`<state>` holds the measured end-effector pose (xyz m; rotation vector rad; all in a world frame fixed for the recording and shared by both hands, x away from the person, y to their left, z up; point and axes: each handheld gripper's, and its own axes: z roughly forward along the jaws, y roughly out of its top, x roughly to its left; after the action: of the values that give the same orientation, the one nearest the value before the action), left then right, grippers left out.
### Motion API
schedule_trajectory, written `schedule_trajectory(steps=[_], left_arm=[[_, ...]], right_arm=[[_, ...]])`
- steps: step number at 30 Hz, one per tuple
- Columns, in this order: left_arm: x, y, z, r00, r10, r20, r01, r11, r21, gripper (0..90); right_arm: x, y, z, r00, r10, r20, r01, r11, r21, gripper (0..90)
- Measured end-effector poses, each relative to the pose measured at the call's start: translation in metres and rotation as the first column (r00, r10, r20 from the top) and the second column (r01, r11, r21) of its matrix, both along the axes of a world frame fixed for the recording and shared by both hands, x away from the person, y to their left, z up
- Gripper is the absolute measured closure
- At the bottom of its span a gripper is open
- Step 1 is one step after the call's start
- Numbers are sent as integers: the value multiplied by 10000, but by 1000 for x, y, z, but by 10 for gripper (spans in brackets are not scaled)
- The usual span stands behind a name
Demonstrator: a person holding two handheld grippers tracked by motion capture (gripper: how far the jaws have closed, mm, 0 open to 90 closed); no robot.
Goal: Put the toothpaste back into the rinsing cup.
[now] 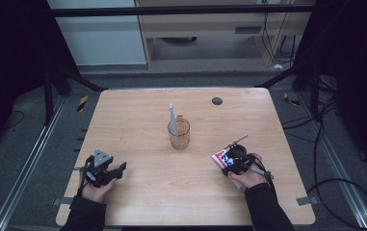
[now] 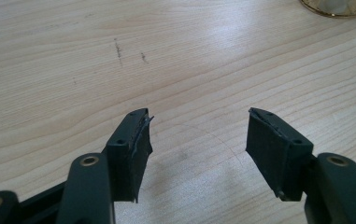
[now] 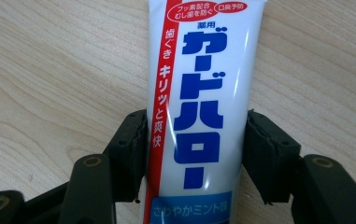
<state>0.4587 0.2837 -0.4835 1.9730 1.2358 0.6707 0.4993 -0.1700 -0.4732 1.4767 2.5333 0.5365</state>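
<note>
The right gripper [image 3: 194,126] has a white toothpaste tube [image 3: 202,93] between its jaws, one pad against each side of the tube, pinching it. The tube lies flat on the wooden table [image 3: 49,70], its length running toward twelve o'clock in the right gripper view, with blue and red lettering facing up. In the high view the tube [image 1: 221,158] sits at about four o'clock from the table's centre, and the right gripper [image 1: 232,162] and right hand [image 1: 249,175] are just behind it toward the near edge.

A clear glass cup [image 1: 178,134] stands upright near the middle of the table, with a toothbrush [image 1: 172,117] leaning in it toward eleven o'clock. A small dark disc [image 1: 216,101] lies on the table at one o'clock from the cup.

The left gripper [image 2: 198,135] has its jaws spread wide, with bare wood between them. In the high view it [image 1: 109,172] sits at eight o'clock from the cup, well apart from it, held by the left hand [image 1: 96,190].
</note>
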Motion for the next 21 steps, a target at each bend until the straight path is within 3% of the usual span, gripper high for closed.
schedule_trajectory(steps=[6,12,17,21], left_arm=[[0,0,0,10000,-4,5,4,10000,6,389],[0,0,0,10000,-4,3,4,10000,5,389],[0,0,0,10000,-10,-2,10,10000,14,390],[0,1,0,10000,-7,6,7,10000,12,389]], right_arm=[[0,0,3,9999,-46,-95,46,10000,27,538],[-4,-2,6,9997,134,226,-135,9999,25,648],[-6,-2,7,9991,78,426,-79,10000,26,672],[-8,-5,11,9973,21,728,-45,9994,333,679]])
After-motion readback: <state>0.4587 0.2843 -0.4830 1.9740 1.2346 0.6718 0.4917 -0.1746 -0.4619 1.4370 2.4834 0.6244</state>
